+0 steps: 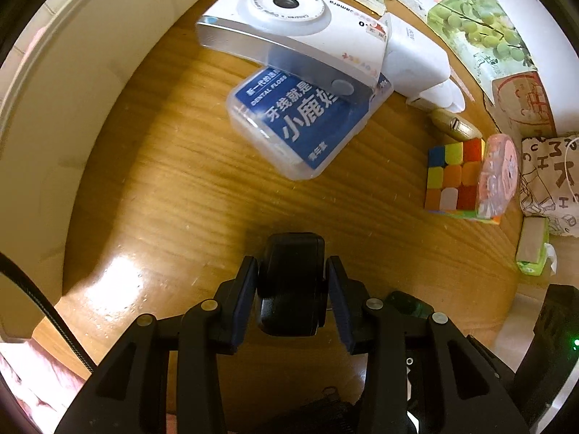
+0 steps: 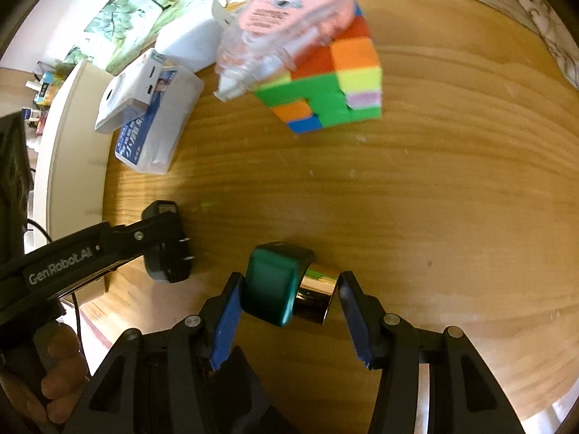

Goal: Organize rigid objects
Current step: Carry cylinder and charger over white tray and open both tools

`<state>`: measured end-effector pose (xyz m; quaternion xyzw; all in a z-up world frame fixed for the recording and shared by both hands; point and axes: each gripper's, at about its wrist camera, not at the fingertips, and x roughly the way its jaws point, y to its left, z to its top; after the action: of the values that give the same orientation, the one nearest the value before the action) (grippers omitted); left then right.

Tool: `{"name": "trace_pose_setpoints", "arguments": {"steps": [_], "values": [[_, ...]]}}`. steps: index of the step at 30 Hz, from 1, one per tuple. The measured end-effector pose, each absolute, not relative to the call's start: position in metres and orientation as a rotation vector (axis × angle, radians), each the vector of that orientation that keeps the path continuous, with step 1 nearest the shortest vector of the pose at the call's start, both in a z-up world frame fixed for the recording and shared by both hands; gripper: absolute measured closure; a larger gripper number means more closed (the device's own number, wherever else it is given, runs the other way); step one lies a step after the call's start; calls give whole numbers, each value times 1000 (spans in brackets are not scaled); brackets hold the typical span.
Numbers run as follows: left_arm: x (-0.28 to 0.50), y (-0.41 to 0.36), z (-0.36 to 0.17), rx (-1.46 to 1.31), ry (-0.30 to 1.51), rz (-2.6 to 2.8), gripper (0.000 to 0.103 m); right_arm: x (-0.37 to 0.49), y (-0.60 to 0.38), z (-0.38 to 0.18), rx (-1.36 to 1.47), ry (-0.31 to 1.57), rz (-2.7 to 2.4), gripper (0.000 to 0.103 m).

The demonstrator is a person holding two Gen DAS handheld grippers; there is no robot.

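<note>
two small stacks have been made at the far side of the wooden table [image 1: 163, 181]: a toy camera [image 1: 289, 29] set on a floss box [image 1: 300, 126], and a pink tape dispenser [image 2: 289, 11] on a puzzle cube [image 2: 336, 83]. a black charger [image 1: 289, 282] is clamped in the left gripper [image 1: 291, 293], and a green and gold piece [image 2: 286, 285] in the right gripper [image 2: 289, 300]; both are judged yet to be placed.

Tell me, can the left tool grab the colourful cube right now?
Probably not yet. The left tool is already shut on a black plug, so it has no room. The way to the colourful cube looks free, though a pink tape dispenser rests on it.
</note>
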<state>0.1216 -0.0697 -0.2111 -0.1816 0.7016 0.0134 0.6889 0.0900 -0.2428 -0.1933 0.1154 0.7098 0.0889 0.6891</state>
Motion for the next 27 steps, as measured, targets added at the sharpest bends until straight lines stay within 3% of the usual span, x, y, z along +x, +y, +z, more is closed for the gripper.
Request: {"name": "trace_pose_setpoints", "arguments": {"steps": [12, 27], "values": [[81, -59, -180, -367, 1501, -7, 61, 70, -255, -176, 303, 1545, 147, 50], [49, -35, -115, -307, 1279, -8, 61, 36, -229, -143, 254, 1461, 185, 50]]}}
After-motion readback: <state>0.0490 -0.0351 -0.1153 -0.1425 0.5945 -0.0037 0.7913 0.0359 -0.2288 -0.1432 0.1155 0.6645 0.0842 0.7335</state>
